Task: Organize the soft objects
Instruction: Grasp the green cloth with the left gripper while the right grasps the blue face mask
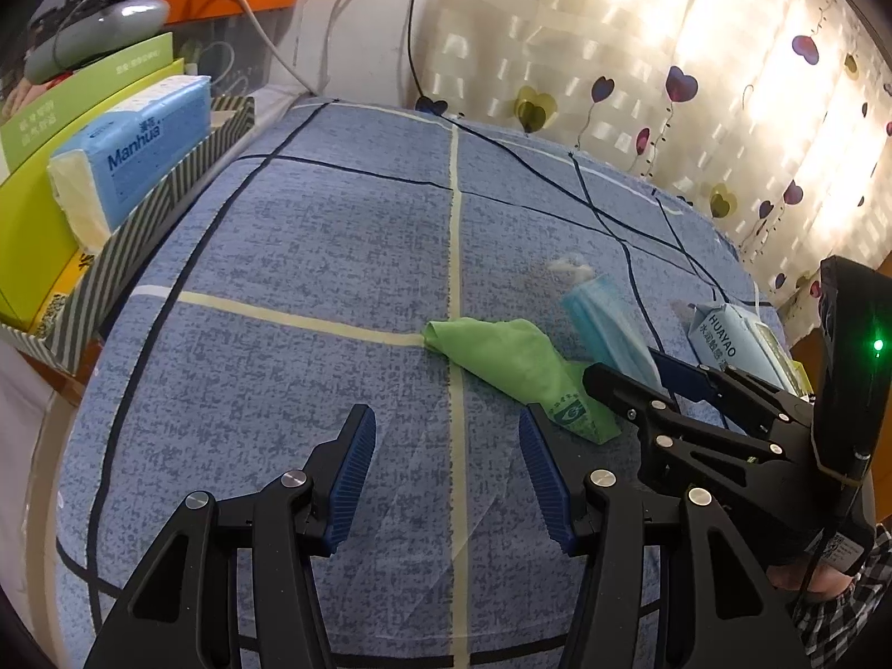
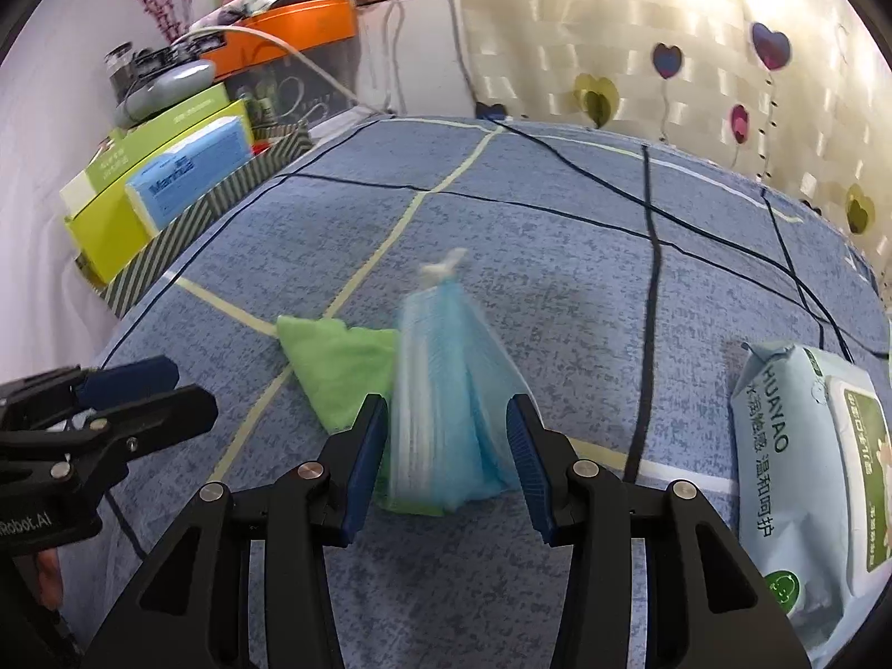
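Observation:
A blue face mask (image 2: 449,390) stands blurred on the blue bed cover, right between the open fingers of my right gripper (image 2: 446,435), which do not touch it; it also shows in the left wrist view (image 1: 605,329). A folded green cloth (image 1: 513,368) lies beside it, to its left (image 2: 334,373). A pack of HUAYAO wet wipes (image 2: 819,468) lies to the right. My left gripper (image 1: 446,463) is open and empty over the cover, left of the cloth. The right gripper also shows in the left wrist view (image 1: 641,379).
A striped tray (image 1: 167,212) at the left bed edge holds a blue Manhua tissue pack (image 1: 139,150) and green boxes (image 1: 33,212). An orange bin (image 2: 301,28) and cables sit behind. A heart-patterned curtain (image 1: 669,56) hangs at the far side.

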`<state>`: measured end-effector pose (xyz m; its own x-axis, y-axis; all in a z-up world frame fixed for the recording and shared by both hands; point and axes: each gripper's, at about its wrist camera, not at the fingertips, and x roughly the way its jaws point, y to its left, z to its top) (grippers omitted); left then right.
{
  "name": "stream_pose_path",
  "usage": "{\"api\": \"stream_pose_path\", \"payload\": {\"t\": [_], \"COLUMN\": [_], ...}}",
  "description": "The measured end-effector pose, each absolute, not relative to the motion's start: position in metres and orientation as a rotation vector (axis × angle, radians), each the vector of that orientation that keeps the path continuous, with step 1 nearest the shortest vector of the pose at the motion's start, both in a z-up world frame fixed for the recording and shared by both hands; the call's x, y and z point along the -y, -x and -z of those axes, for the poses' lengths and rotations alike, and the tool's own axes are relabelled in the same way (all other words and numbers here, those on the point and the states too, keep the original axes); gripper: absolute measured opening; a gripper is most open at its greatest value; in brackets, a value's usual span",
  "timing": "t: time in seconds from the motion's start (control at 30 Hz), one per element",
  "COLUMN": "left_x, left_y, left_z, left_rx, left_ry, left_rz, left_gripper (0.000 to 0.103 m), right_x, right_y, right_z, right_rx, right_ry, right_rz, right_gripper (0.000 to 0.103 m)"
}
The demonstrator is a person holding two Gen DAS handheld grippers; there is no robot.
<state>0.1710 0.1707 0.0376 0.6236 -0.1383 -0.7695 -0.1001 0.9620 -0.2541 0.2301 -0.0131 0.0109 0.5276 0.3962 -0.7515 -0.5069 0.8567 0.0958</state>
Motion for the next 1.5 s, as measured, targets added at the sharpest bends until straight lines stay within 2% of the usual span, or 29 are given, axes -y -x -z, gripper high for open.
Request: {"api": "stream_pose_path", "payload": {"t": [0.17,0.23,0.37,0.4,0.43,0.63,0.97,1.1,1.33,1.43,1.5], "left_x": [-0.164,-0.160,-0.155,-0.155,-0.154,-0.151,-0.133,-0.113,-0.106,-0.100,-0.100], "left_y": [-0.179,-0.182,-0.189,-0.192,-0.193,-0.206,-0.224,-0.229,-0.233,-0.233,-0.232], "left_z": [-0.035,-0.034,-0.031,-0.030,-0.029,-0.021,-0.018,-0.017,-0.015,-0.014,-0.014], "left_rx": [-0.917,-0.924,-0.938,-0.943,-0.944,-0.975,-0.993,-1.001,-0.986,-0.982,-0.973], "left_ry": [0.282,0.277,0.273,0.277,0.279,0.315,0.306,0.172,0.123,0.062,0.057], "left_rz": [0.039,0.049,0.059,0.055,0.055,0.070,0.096,0.047,0.012,-0.014,-0.036], "left_gripper": [0.053,0.053,0.054,0.054,0.054,0.058,0.058,0.059,0.059,0.056,0.049], "right_x": [0.017,0.019,0.023,0.024,0.026,0.037,0.050,0.056,0.060,0.061,0.062], "right_y": [-0.232,-0.231,-0.231,-0.231,-0.231,-0.228,-0.214,-0.210,-0.207,-0.206,-0.206], "right_z": [-0.009,-0.009,-0.009,-0.009,-0.010,-0.012,-0.017,-0.019,-0.020,-0.020,-0.020], "right_rx": [-0.864,-0.859,-0.857,-0.854,-0.849,-0.851,-0.820,-0.814,-0.806,-0.802,-0.800], "right_ry": [0.123,0.121,0.097,0.089,0.080,0.037,0.050,0.044,0.049,0.044,0.042], "right_rz": [-0.528,-0.525,-0.525,-0.520,-0.515,-0.504,-0.458,-0.454,-0.446,-0.446,-0.447], "right_gripper": [0.045,0.035,0.031,0.024,0.021,0.021,0.021,0.021,0.021,0.021,0.021]}}
